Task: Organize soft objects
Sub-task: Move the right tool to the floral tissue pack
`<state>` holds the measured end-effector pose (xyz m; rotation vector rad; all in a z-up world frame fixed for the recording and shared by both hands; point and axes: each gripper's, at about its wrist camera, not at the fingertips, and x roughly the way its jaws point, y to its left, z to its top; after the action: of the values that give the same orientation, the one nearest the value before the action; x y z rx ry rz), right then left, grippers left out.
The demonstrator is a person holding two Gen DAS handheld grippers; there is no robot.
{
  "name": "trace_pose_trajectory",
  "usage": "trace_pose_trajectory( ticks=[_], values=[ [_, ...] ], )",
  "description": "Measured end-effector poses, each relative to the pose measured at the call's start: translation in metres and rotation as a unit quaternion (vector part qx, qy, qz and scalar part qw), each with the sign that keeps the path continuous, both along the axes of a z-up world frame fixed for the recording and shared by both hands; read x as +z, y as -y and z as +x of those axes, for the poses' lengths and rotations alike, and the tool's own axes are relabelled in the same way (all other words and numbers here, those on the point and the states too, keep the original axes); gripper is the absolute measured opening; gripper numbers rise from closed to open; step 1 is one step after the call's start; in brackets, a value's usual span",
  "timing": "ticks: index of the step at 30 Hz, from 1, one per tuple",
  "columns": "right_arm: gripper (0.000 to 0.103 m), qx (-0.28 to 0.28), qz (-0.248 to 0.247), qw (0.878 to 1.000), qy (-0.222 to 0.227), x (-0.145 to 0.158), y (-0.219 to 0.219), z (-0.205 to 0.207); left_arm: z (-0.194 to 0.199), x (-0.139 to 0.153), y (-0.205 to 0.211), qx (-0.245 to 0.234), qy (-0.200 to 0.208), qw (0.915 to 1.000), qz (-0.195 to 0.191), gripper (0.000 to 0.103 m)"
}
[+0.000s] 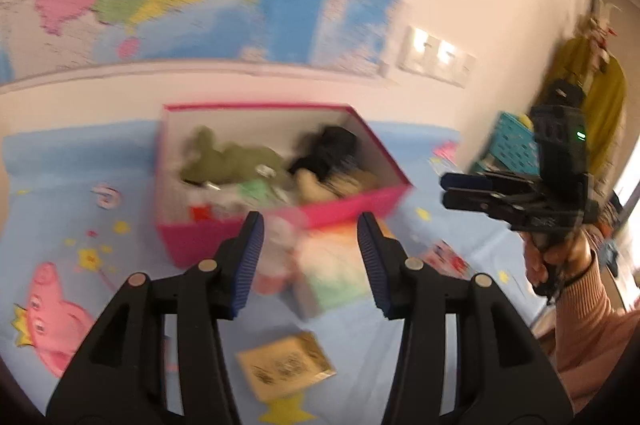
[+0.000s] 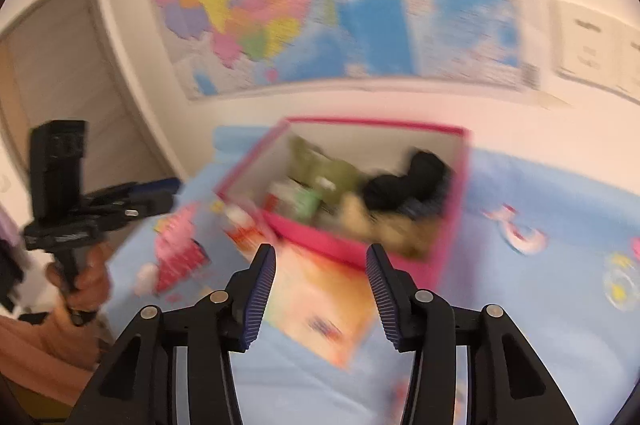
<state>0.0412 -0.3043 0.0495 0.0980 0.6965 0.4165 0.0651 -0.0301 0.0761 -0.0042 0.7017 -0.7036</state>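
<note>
A pink box (image 1: 208, 237) stands open on the blue sheet by the wall. Inside lie a green plush (image 1: 228, 161), a black plush (image 1: 328, 149) and a beige plush (image 1: 336, 185), all blurred. My left gripper (image 1: 310, 221) hovers in front of the box's near wall, open, with nothing between its pads. My right gripper (image 2: 321, 251) is also open and empty, facing the box (image 2: 452, 225) from its other corner, over a flat colourful box (image 2: 320, 305). Each gripper shows in the other's view: the right gripper (image 1: 446, 191) at the right, the left gripper (image 2: 172, 187) at the left.
The flat rainbow-coloured box (image 1: 332, 273) and a gold packet (image 1: 286, 369) lie before the pink box. A pink checked item (image 2: 180, 257) lies to the left. A teal crate (image 1: 512, 141) stands at the right. A map covers the wall behind.
</note>
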Motion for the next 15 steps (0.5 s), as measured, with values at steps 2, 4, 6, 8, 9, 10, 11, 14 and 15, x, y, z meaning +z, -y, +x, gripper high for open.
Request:
trace_pose_trajectory(
  ticks=[2,4,6,8,9,10,11,14,15],
  values=[
    [0.049,-0.026,-0.004,0.999,-0.025,-0.015,0.02,-0.012,-0.01,-0.008,0.019,-0.024,-0.009,0.9997,0.004,0.05],
    [0.049,-0.054,-0.012,0.997,-0.048,-0.032,0.038,-0.022,-0.02,-0.017,0.036,-0.048,-0.019,0.9987,0.007,0.05],
    [0.049,-0.078,-0.014,0.995,-0.065,-0.046,0.051,-0.028,-0.028,-0.024,0.051,-0.068,-0.026,0.9972,0.012,0.05],
    [0.049,-0.098,0.003,0.991,-0.086,-0.062,0.066,-0.036,-0.035,-0.035,0.071,-0.088,-0.035,0.9951,0.028,0.05],
    [0.049,-0.108,0.012,0.99,-0.094,-0.07,0.073,-0.04,-0.038,-0.039,0.077,-0.096,-0.039,0.9941,0.033,0.05],
    [0.049,-0.112,0.014,0.989,-0.099,-0.075,0.076,-0.044,-0.042,-0.044,0.084,-0.104,-0.042,0.9929,0.04,0.05],
    [0.049,-0.115,0.016,0.988,-0.107,-0.082,0.079,-0.046,-0.043,-0.047,0.089,-0.109,-0.045,0.9921,0.043,0.05],
    [0.049,-0.114,0.019,0.986,-0.119,-0.095,0.083,-0.046,-0.046,-0.058,0.101,-0.121,-0.06,0.9893,0.054,0.05],
    [0.049,-0.111,0.018,0.986,-0.119,-0.096,0.083,-0.045,-0.047,-0.061,0.103,-0.123,-0.065,0.9886,0.057,0.05]
  ],
)
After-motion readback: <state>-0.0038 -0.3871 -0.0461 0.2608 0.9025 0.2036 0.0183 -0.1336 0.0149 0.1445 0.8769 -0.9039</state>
